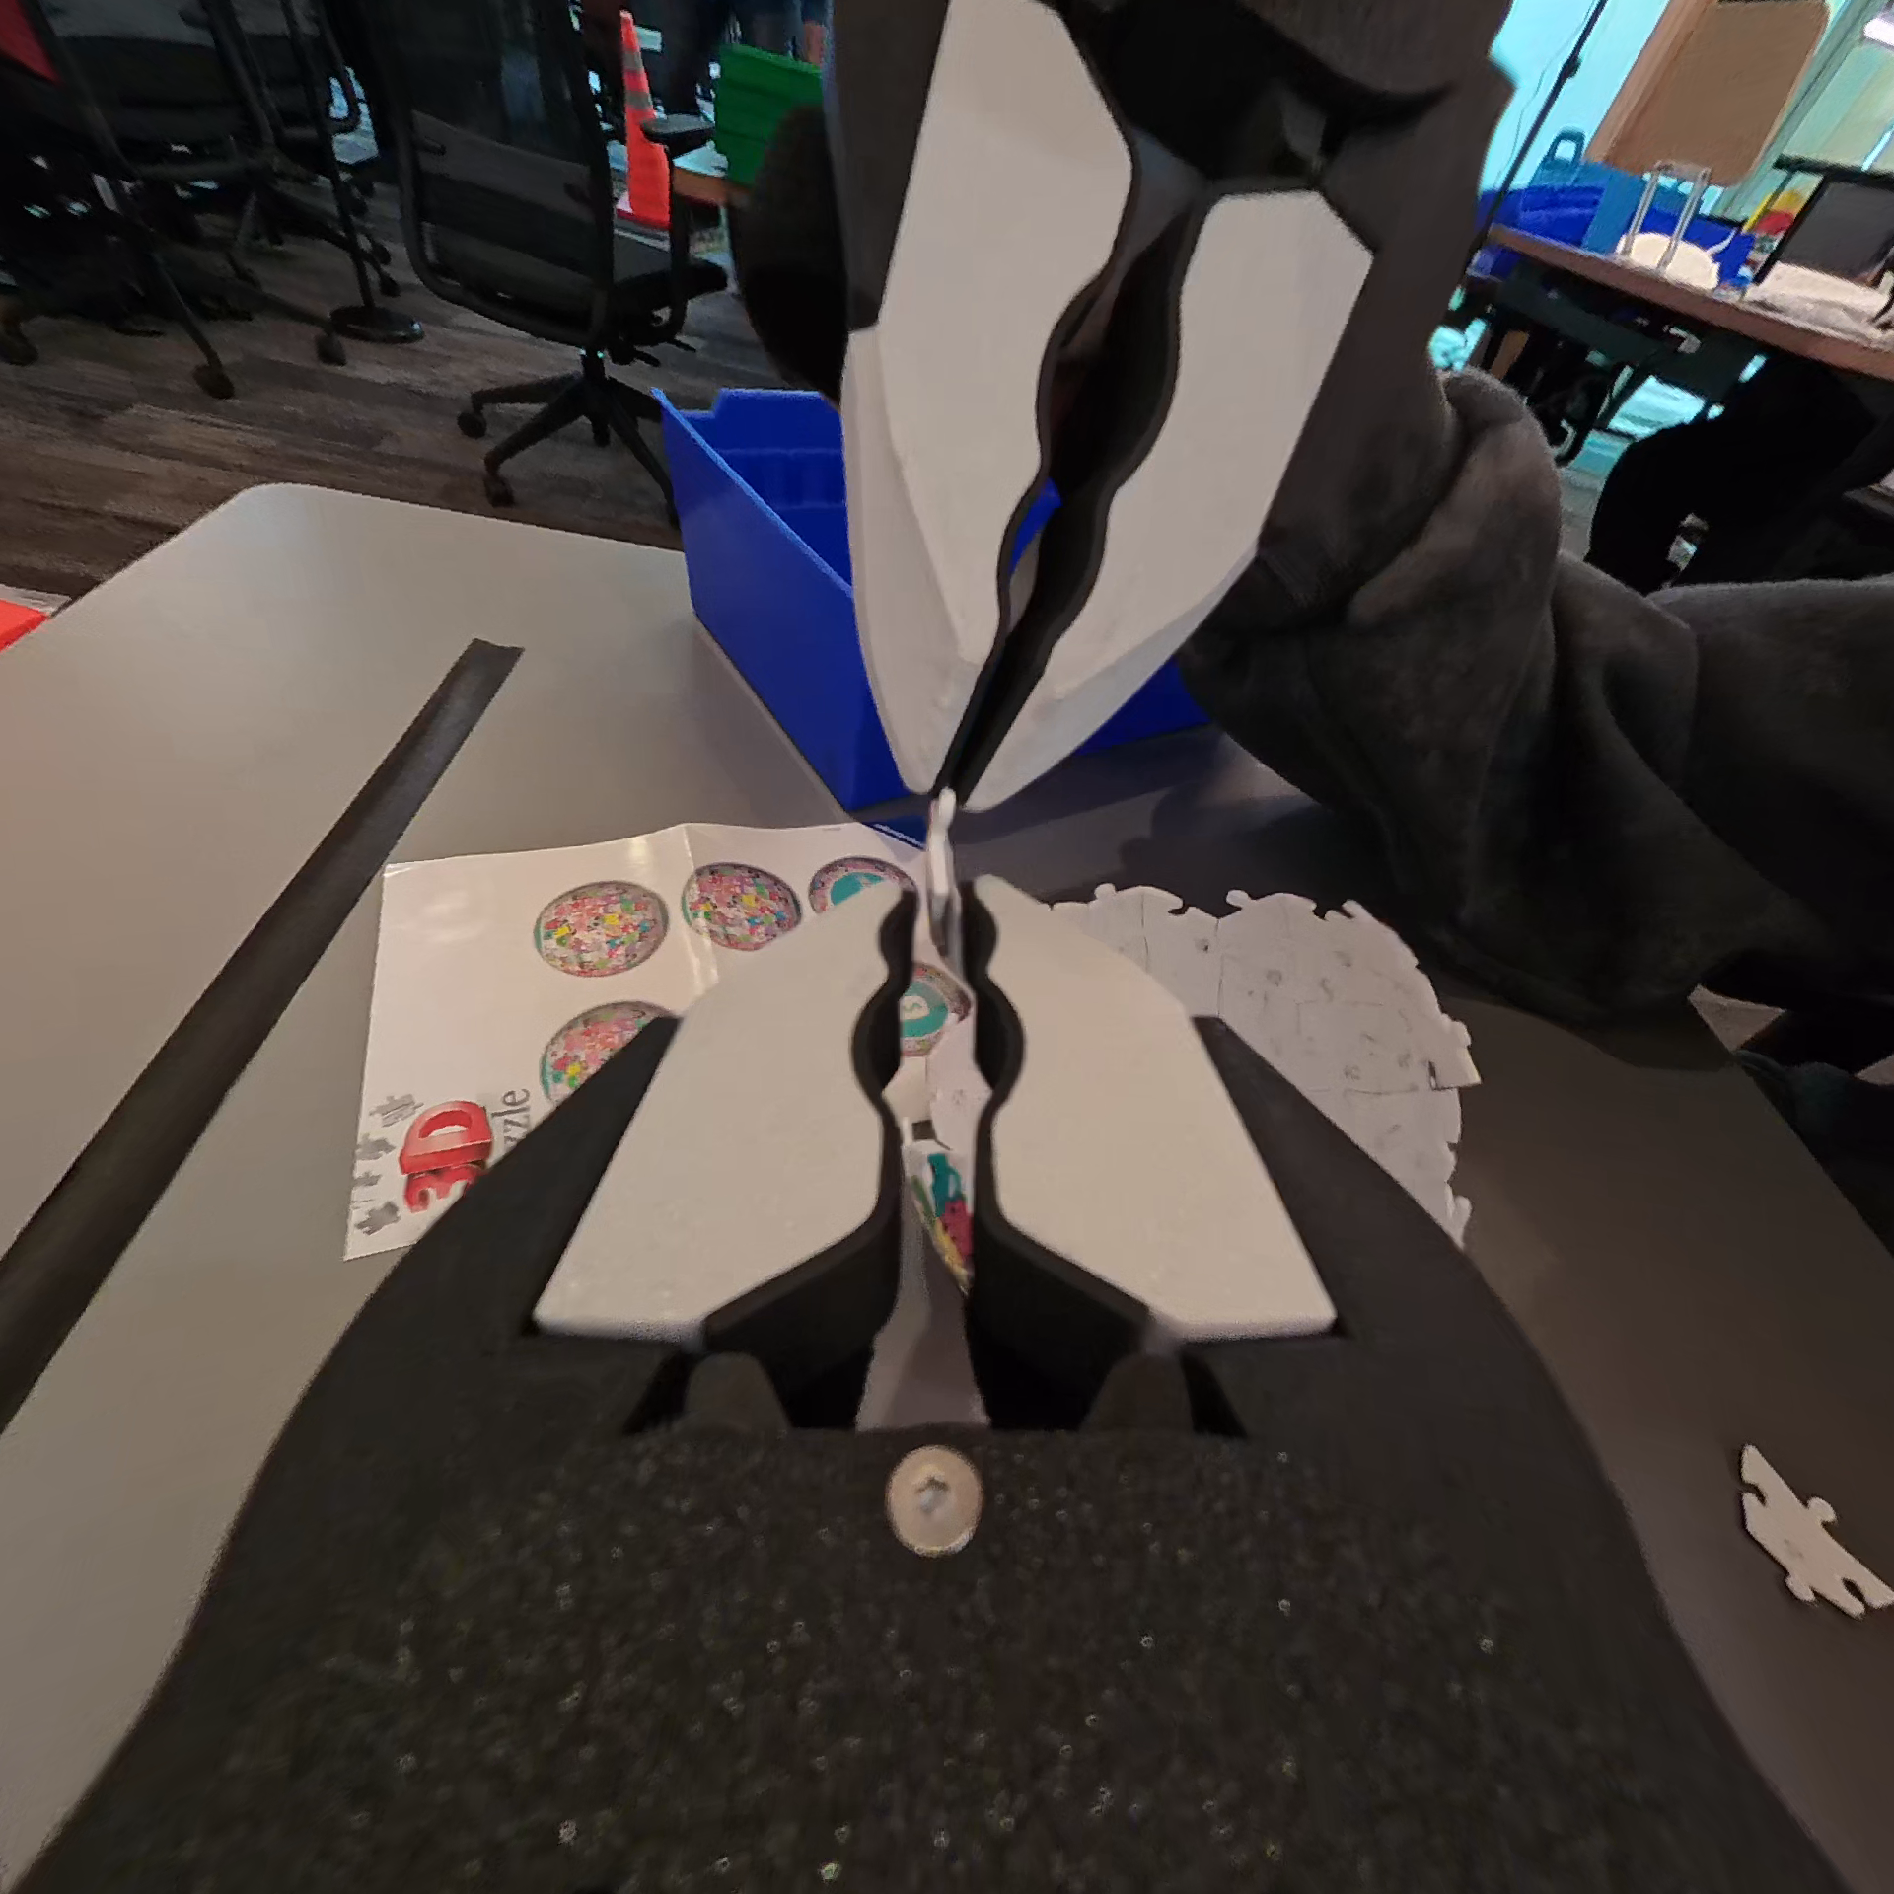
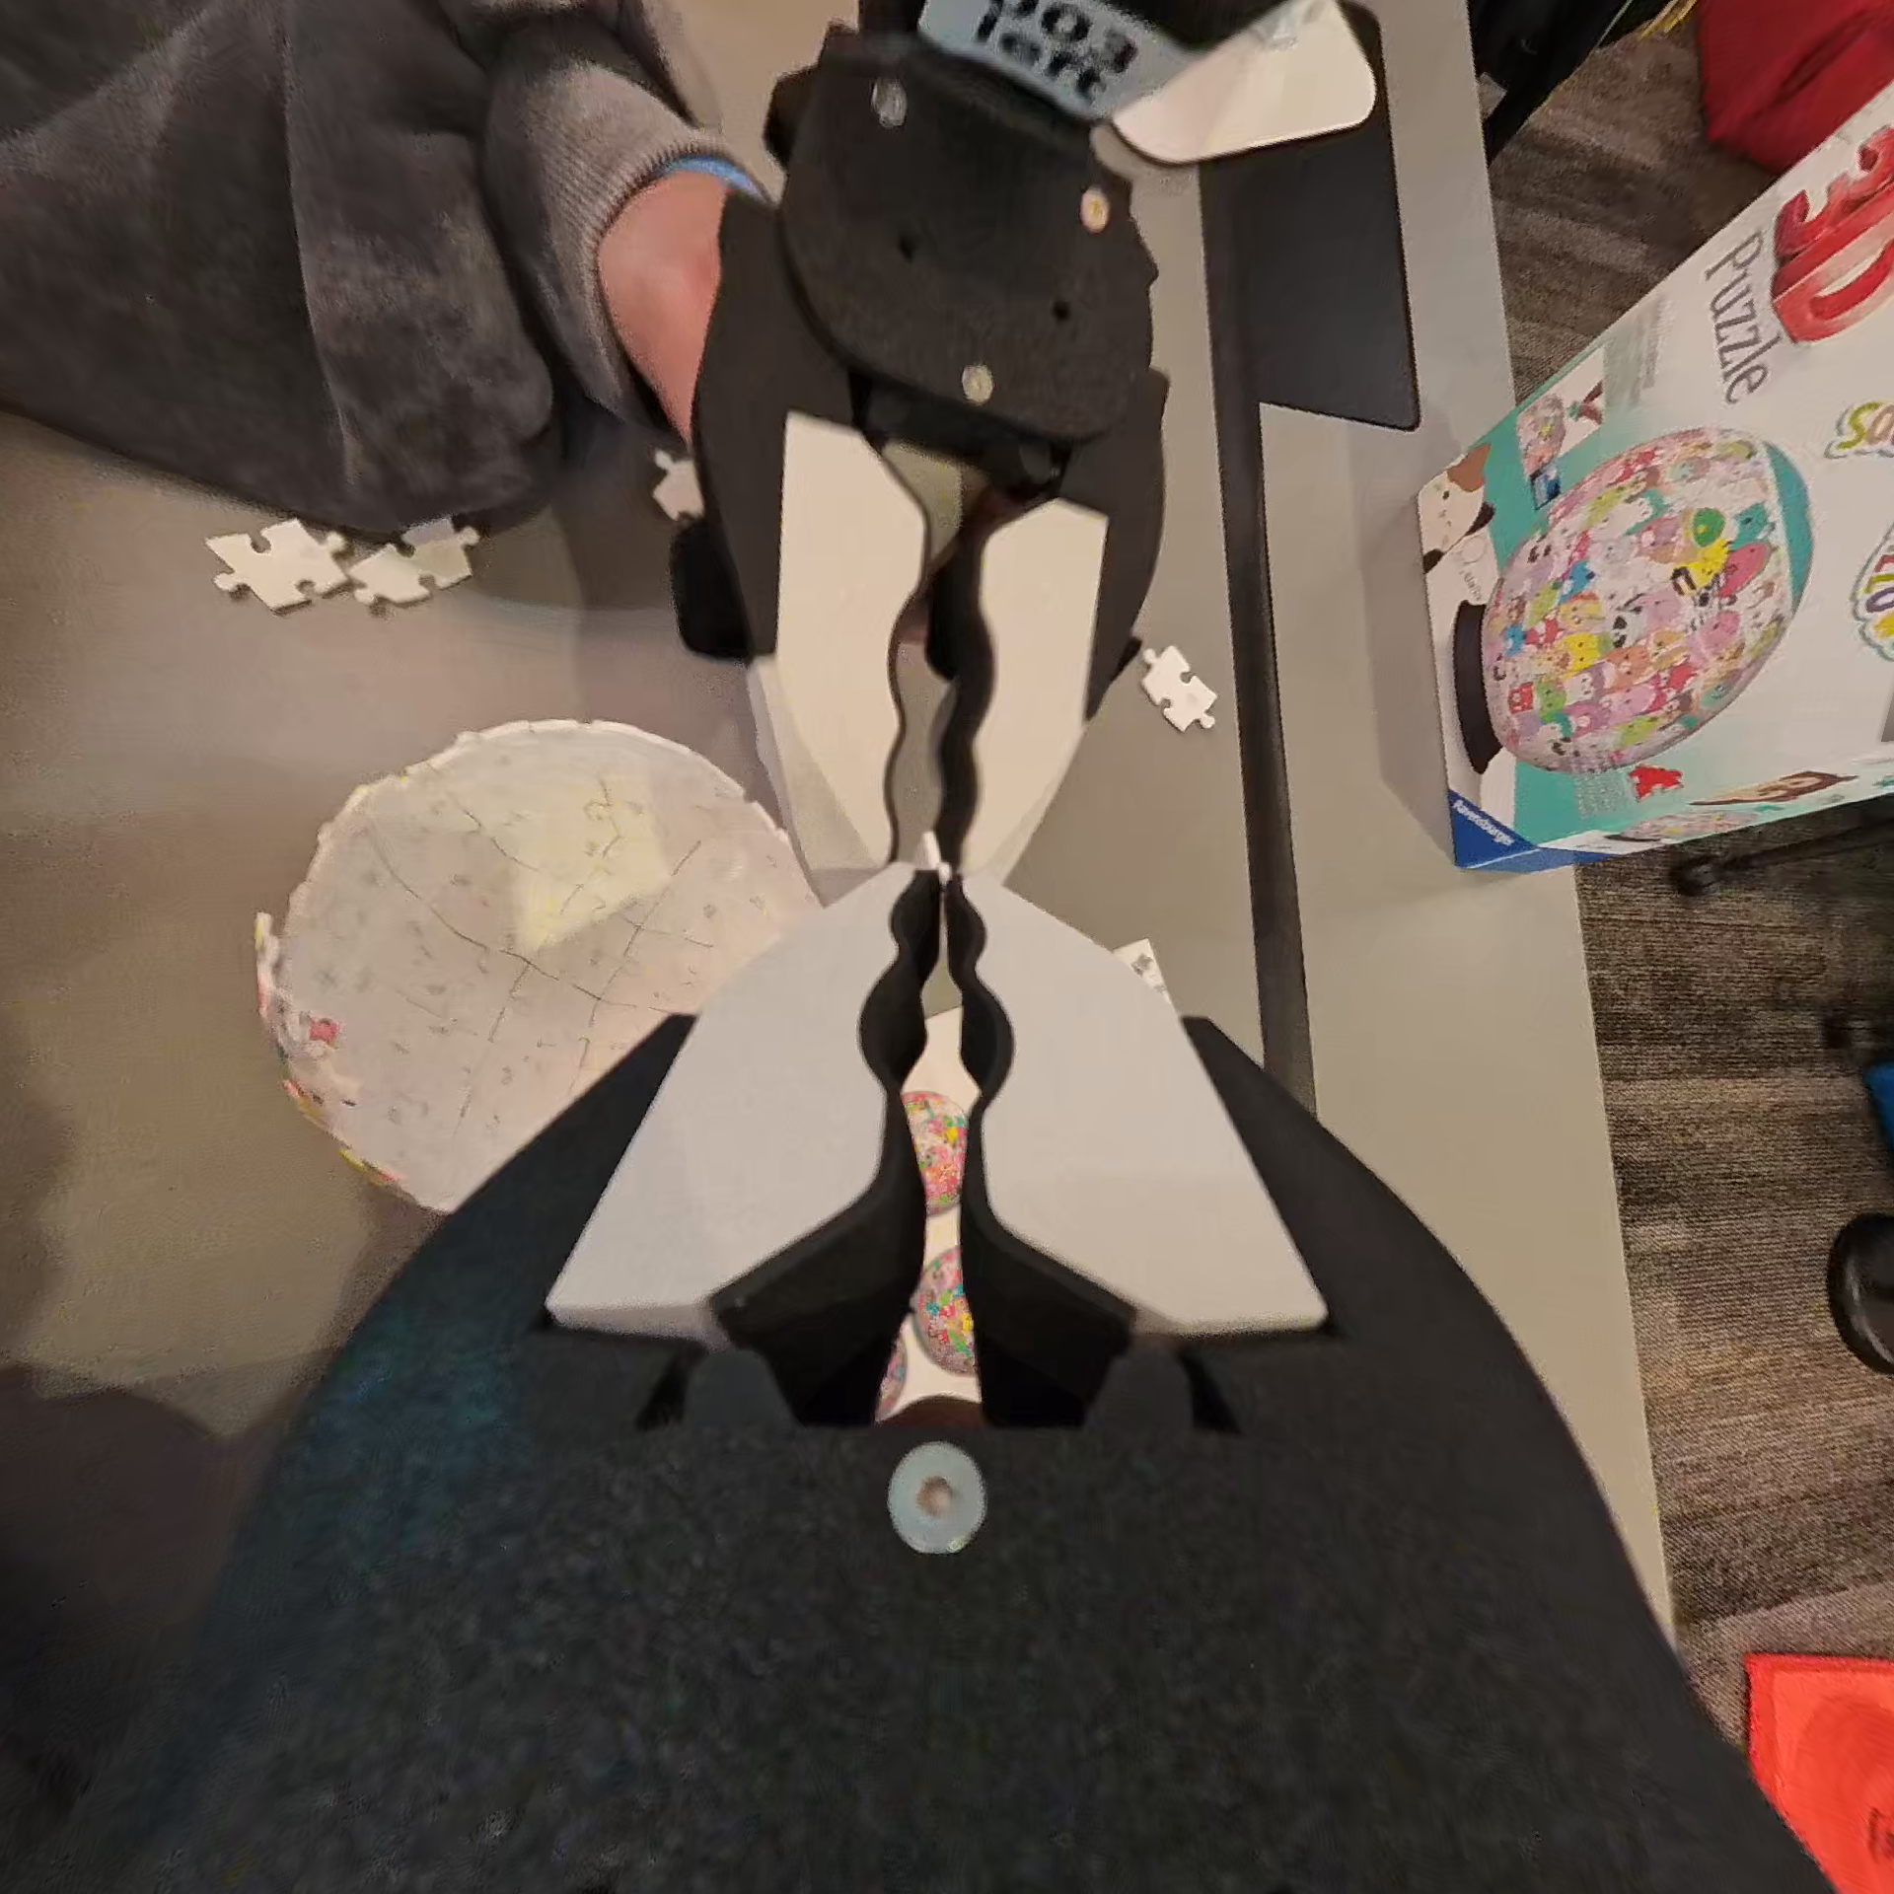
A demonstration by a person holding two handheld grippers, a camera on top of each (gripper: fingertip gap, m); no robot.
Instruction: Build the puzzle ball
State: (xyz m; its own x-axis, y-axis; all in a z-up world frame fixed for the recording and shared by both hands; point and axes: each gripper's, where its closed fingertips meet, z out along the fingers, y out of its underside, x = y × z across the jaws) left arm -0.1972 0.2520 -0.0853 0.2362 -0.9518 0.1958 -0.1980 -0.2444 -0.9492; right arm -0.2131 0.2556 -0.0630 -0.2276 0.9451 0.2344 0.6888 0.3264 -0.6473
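Observation:
A small white puzzle piece (image 1: 941, 861) hangs edge-on between both grippers above the table. My left gripper (image 1: 941, 907) is shut on its lower end. My right gripper (image 1: 948, 794) comes down from above and is shut on its upper end. In the right wrist view only a sliver of the piece (image 2: 933, 851) shows, between my right gripper (image 2: 941, 892) and the left gripper (image 2: 938, 846), tip to tip. The half-built puzzle ball (image 2: 512, 943) lies open side up beside them, its white inside showing; it also shows in the left wrist view (image 1: 1291, 1004).
An instruction sheet (image 1: 492, 984) lies under the grippers. A blue bin (image 1: 758, 574) stands behind. The puzzle box (image 2: 1660, 574) overhangs the table's edge. Loose white pieces (image 2: 277, 564) (image 2: 1179, 687) (image 1: 1804, 1537) lie on the grey table (image 2: 154, 769). Office chairs stand beyond. Less than 4 cm separates the two grippers' tips.

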